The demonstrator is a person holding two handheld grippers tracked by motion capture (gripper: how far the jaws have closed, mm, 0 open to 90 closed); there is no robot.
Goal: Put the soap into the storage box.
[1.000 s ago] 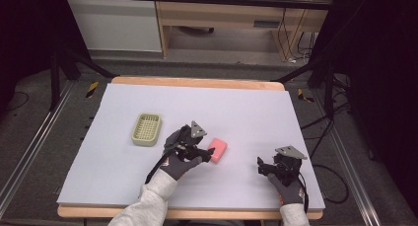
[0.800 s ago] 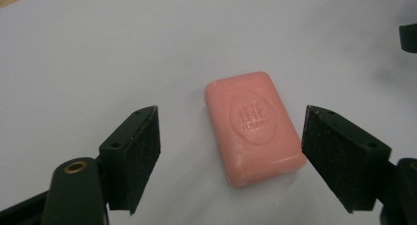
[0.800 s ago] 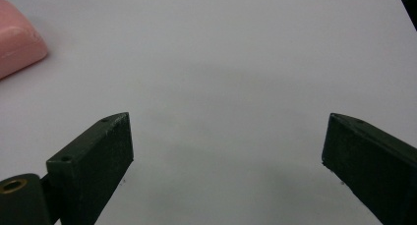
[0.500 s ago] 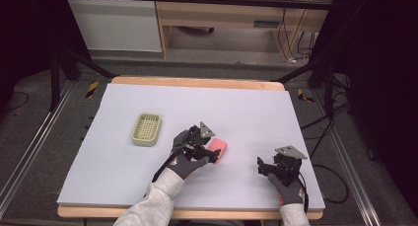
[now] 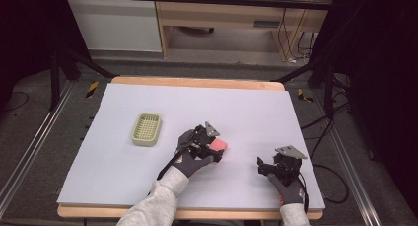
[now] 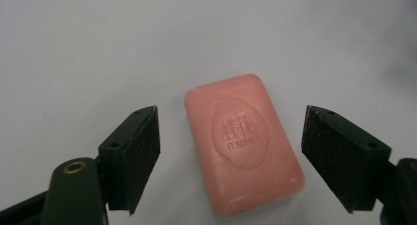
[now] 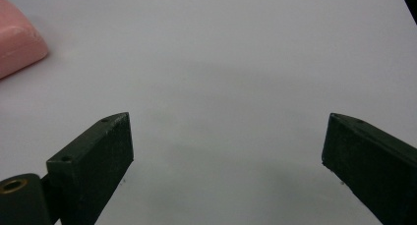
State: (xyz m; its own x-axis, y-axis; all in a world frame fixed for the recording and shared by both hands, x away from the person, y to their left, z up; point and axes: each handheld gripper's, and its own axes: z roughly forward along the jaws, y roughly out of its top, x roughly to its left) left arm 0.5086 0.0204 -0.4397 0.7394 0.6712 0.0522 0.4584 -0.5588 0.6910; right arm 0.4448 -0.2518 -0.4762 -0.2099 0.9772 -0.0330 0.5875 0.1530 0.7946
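Left gripper view: the left hand-held gripper [image 6: 231, 158] has advanced over the pink soap [image 6: 242, 142], jaws spread astride it, untouching; closing comes next. Right hand-held gripper [image 7: 228, 158] gapes idle.

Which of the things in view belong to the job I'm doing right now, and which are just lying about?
In the job:
- pink soap bar, lying flat on the table
- left hand-held gripper, open, astride the soap without touching it; its jaws have just been closing a little

Lying about:
- green soap dish, off to the left
- right hand-held gripper, open over bare table
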